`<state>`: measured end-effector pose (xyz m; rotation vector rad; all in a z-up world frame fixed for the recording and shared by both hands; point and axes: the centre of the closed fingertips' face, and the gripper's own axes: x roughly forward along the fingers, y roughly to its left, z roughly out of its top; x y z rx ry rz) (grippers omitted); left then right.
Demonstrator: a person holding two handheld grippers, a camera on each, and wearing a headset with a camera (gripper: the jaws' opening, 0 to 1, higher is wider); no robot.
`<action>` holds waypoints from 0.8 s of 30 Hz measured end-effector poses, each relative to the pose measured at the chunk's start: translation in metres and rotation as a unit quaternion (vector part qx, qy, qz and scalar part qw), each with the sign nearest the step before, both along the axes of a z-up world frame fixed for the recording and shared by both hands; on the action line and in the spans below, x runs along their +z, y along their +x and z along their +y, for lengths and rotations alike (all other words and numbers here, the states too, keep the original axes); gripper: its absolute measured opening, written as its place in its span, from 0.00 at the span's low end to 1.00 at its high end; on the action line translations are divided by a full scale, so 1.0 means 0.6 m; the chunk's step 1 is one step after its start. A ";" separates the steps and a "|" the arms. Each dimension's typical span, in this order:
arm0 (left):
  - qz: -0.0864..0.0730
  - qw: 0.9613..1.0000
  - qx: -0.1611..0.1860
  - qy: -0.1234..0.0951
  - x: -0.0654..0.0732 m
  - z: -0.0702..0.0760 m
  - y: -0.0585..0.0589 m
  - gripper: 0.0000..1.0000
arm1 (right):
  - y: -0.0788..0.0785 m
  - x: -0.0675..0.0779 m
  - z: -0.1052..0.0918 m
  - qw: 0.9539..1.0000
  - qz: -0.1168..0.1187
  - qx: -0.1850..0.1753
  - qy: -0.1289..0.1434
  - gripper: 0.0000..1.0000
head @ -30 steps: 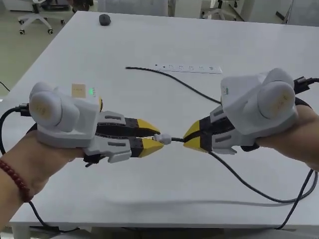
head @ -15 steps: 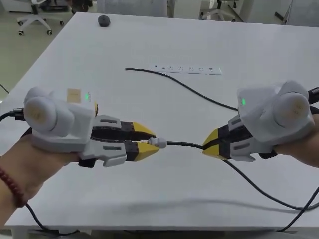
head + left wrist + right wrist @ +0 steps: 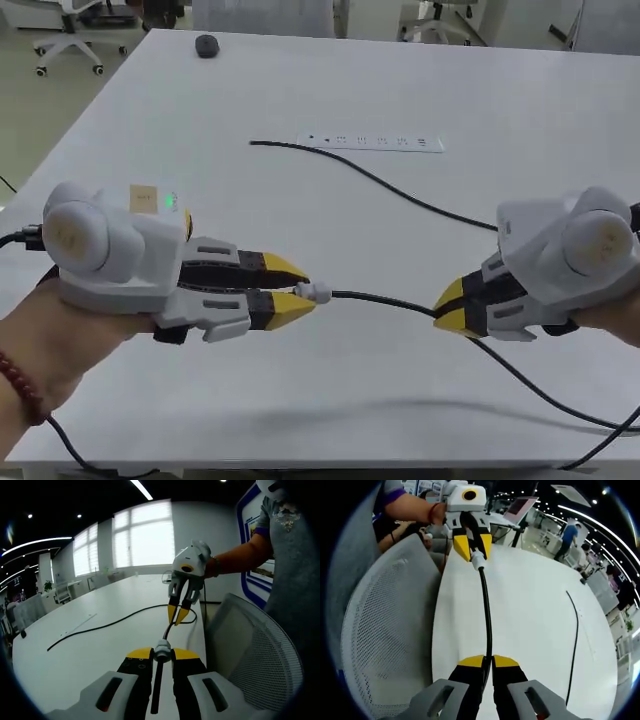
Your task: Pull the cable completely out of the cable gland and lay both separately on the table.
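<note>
Drawn wider apart than a second ago above the table (image 3: 300,90), with left gripper (image 3: 300,290) clamped on the cable gland (image 3: 319,292) and right gripper (image 3: 448,308) pinching the cable (image 3: 385,298), baring more cable yet seemingly not freeing it.

From the head we look forward and down across the bench (image 3: 330,90) from its near edge, with the left tool (image 3: 305,287) and the right tool (image 3: 443,308) close beneath us. The camera on the left tool sits low behind its jaws and faces right along the cable (image 3: 380,297). The camera on the right tool faces left along it. These two look at each other. All three views share the cable stretch from the cable gland (image 3: 318,292) to the right tool.
</note>
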<state>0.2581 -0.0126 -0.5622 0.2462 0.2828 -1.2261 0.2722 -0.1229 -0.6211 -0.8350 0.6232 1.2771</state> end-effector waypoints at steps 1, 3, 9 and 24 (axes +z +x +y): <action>0.000 1.000 0.000 0.000 0.000 0.000 0.000 0.14 | -0.001 0.000 0.000 1.000 0.001 0.000 0.000 0.00; 0.001 1.000 0.002 -0.001 0.001 0.000 -0.001 0.14 | 0.000 0.001 0.000 1.000 0.000 0.001 0.000 0.00; 0.000 1.000 0.006 -0.004 0.003 0.000 -0.002 0.14 | -0.005 0.003 0.001 1.000 0.007 -0.003 0.004 0.00; 0.000 1.000 0.005 -0.010 0.008 -0.014 -0.001 0.14 | -0.024 0.058 0.075 0.998 -0.001 0.008 0.063 0.11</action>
